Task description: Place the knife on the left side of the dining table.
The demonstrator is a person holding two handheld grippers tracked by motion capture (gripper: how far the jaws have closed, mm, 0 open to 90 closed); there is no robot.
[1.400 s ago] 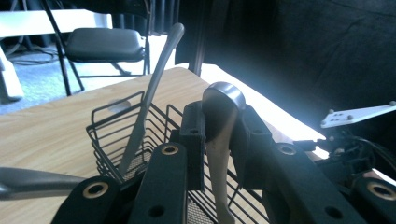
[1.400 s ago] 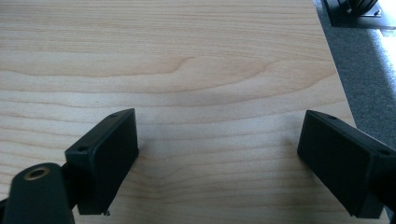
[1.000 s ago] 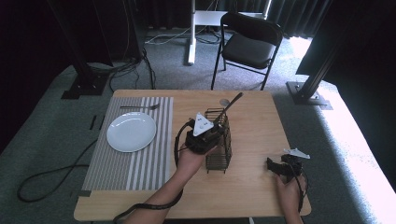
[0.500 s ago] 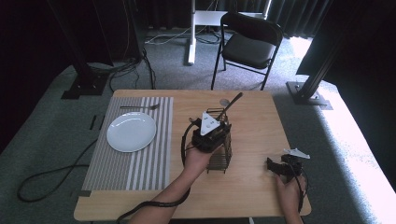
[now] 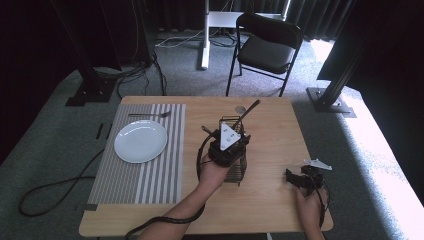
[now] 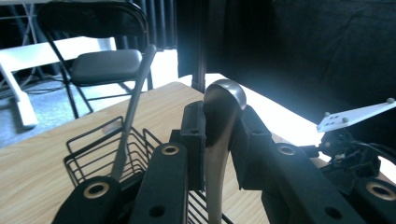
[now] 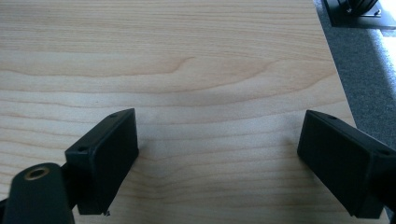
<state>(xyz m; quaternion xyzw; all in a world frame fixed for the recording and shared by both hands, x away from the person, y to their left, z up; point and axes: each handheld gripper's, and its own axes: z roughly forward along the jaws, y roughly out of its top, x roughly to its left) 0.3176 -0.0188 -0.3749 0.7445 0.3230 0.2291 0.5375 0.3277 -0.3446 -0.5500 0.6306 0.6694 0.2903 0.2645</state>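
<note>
While clamped on a metal spoon handle [image 6: 217, 140] that stands upright between its two black jaws, left gripper [image 5: 227, 145] poised at frame centre in the high view, directly over a black wire caddy [image 5: 235, 170] on the wooden surface [image 5: 270, 200]. Seen in the left gripper view: rounded handle end poking up just above the jaw tips, shaft running down between them toward the caddy's wire rim [image 6: 93, 144] at lower left. Second utensil, a long dark-handled one [image 5: 249, 109], leaning out of the caddy toward the upper right of the high view; same handle [image 6: 133, 107] rising at a tilt at left of the left gripper view. Held from below by the left hand [image 5: 212, 172], forearm entering from the bottom edge.

Right gripper [image 5: 299, 177] low at the lower right of the high view, near the surface's right edge, well apart from the caddy, held by the right hand [image 5: 310, 205]. Jaws spread wide in the right gripper view, bare wood grain [image 7: 210, 93] between them, nothing held.

At left of the high view: striped placemat [image 5: 145, 175], white plate [image 5: 140, 141] on its upper part, fork [image 5: 149, 115] lying along the mat's top edge just beyond the plate. Small round object [image 5: 240, 109] on the wood beside the leaning handle; too small to identify. Black folding chair [image 5: 267, 47] on the carpet past the far edge, upper centre.
</note>
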